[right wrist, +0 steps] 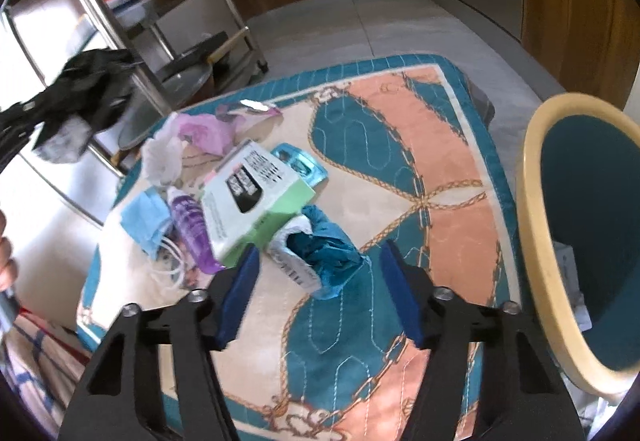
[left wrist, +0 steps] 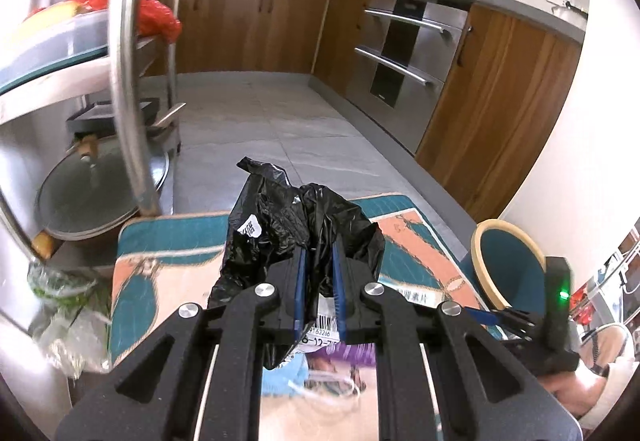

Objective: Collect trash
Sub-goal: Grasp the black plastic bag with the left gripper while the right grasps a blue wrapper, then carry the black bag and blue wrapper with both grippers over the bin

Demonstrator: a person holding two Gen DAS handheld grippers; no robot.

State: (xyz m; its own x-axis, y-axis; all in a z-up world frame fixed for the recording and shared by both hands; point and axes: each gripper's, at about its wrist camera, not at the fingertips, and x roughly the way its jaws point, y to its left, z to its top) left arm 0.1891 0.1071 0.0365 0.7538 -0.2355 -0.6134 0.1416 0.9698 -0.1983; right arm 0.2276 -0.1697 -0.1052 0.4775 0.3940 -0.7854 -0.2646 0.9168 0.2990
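Observation:
My left gripper (left wrist: 319, 257) is shut on a crumpled black plastic bag (left wrist: 280, 225) with a white label, held up above the patterned tablecloth (left wrist: 168, 273). From the right wrist view the same black bag (right wrist: 80, 97) hangs at the upper left. My right gripper (right wrist: 319, 251) stands open low over the cloth. A crumpled teal wrapper (right wrist: 328, 253) lies between its blue pads (right wrist: 240, 289), which do not touch it. A green-and-white box (right wrist: 256, 201), a purple bottle (right wrist: 192, 233), a blue face mask (right wrist: 144, 217) and a pink bag (right wrist: 200, 129) lie just beyond.
A teal bin with a cream rim (right wrist: 536, 225) stands at the table's right edge. A metal rack (left wrist: 124, 61) with pot lids and a red bag (left wrist: 156, 19) stands to the left. Wooden cabinets (left wrist: 500, 101) and an oven line the far side of the grey floor.

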